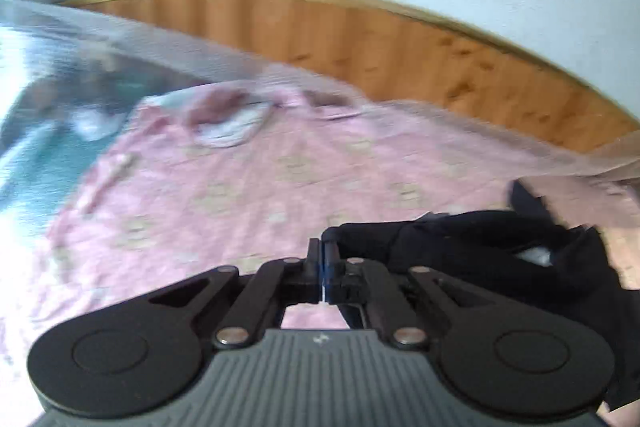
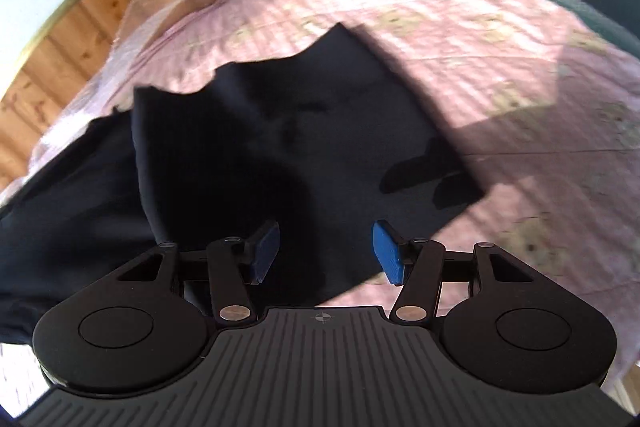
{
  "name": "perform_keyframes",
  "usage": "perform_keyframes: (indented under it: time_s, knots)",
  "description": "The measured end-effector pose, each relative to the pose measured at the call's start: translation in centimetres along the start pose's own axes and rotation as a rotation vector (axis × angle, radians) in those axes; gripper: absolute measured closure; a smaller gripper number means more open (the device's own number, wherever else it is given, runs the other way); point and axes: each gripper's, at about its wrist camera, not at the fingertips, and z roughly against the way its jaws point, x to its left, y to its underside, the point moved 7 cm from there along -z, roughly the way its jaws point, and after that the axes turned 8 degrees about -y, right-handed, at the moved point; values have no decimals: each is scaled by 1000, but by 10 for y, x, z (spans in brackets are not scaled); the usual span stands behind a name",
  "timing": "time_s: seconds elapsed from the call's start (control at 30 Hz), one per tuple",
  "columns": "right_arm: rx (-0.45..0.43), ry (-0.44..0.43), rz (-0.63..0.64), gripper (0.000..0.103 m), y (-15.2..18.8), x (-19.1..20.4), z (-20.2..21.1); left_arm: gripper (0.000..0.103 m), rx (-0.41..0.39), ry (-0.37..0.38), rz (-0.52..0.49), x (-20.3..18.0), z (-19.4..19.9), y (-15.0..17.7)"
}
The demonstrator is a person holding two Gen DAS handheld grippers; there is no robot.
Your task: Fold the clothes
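Black cloth, one dark garment (image 2: 280,147), lies spread on the pink bed cover (image 2: 460,39), directly ahead of and below the right gripper (image 2: 325,251). The jaws of this gripper stand partly open, its blue pads (image 2: 387,253) apart, and nothing is between them; it hangs above the near part of the garment without touching it, as far as I can tell. In the left wrist view the left gripper (image 1: 322,267) is fully closed. The same dark garment (image 1: 480,247) starts just beside its tips and runs away to the right, but the picture is blurred and I cannot tell if a fold of cloth is pinched between the jaws. The far edge of the garment looks wavy, and one layer seems to lie over another on the left side of the right gripper. I judge that the folding is at an early or middle stage: no tidy packet is visible, and the main folds and the smoothing remain. Beyond the bed cover stands a wooden headboard (image 1: 360,39).
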Motion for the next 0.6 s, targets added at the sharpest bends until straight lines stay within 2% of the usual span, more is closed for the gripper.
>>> perform_keyframes:
  time_s: [0.07,0.1,0.17,0.2,0.23,0.3,0.37,0.4,0.47,0.6]
  knots:
    - [40,-33,19,42,7,14,-19,101,182,-135,-28,57,-27,43]
    - [65,-50,24,42,13,21,-28,97,247,-176,-47,75,-34,64]
    - [122,-73,37,42,24,36,-47,82,335,-218,-99,98,-40,100]
    - [141,-81,50,42,28,44,-54,69,336,-222,-92,104,-39,105]
    - [155,-87,71,42,32,54,-59,46,309,-215,-61,106,-36,102]
    - [165,-90,108,39,35,70,-62,28,254,-200,-1,111,-28,95]
    - [168,-85,144,33,35,86,-64,21,207,-138,62,103,-33,74]
    - [167,-78,161,32,34,93,-64,14,199,-86,85,94,-41,62]
    - [167,-53,192,32,31,108,-64,11,192,14,119,74,-60,40]
    - [149,-67,285,31,25,162,-60,9,208,167,61,16,-112,15]
